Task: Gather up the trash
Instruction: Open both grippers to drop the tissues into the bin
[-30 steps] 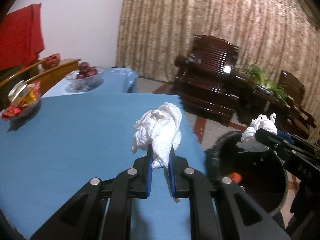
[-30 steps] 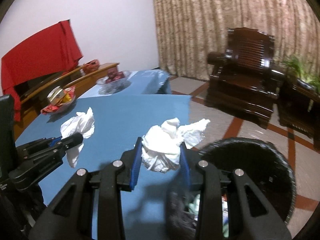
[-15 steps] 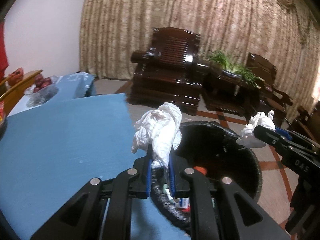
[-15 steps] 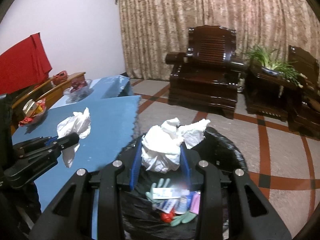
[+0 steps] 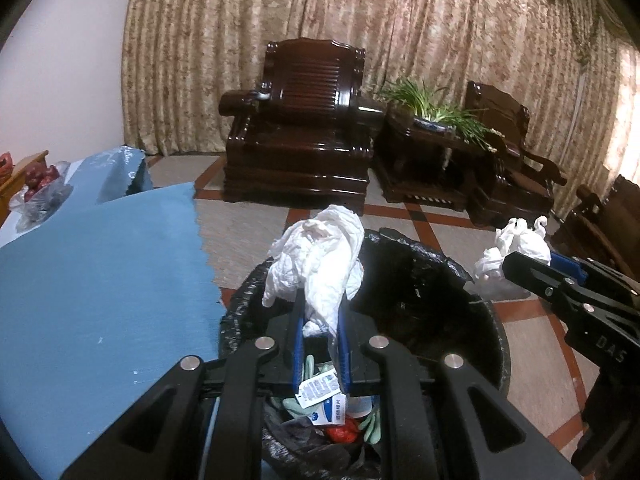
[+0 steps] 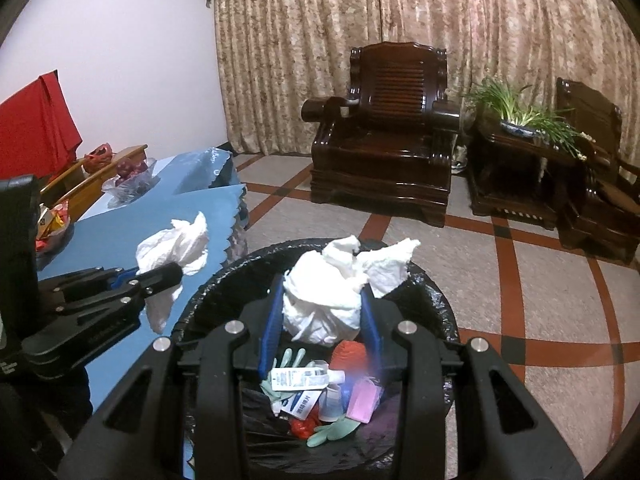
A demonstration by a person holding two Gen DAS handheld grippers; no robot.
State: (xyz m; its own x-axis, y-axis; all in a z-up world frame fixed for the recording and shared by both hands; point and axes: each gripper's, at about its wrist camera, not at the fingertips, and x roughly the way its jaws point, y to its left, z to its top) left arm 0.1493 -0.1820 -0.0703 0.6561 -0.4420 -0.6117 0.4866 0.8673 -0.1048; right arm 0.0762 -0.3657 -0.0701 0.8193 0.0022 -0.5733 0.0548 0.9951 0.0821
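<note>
My left gripper (image 5: 320,304) is shut on a crumpled white tissue (image 5: 320,252) and hangs over the near left rim of a black-lined trash bin (image 5: 448,276). In the right wrist view, my right gripper (image 6: 322,296) is shut on a bigger white tissue wad (image 6: 340,276) above the open bin (image 6: 434,296). Green gloves (image 6: 332,430), a small bottle (image 6: 304,376) and a pink packet (image 6: 364,396) lie inside the bin. Each gripper shows in the other's view: the right gripper (image 5: 520,268) with its wad at the right, the left gripper (image 6: 172,272) with its tissue (image 6: 176,240) at the left.
A table under a blue cloth (image 5: 100,280) stands left of the bin, with a fruit bowl (image 6: 132,178) at its far end. Across the tiled floor stand a dark wooden armchair (image 5: 304,128), a side table with a green plant (image 5: 436,108) and another chair (image 5: 516,160).
Both grippers have swung right, off the blue table and over the bin, each still gripping its tissue. The bin's contents have come into view below the fingers.
</note>
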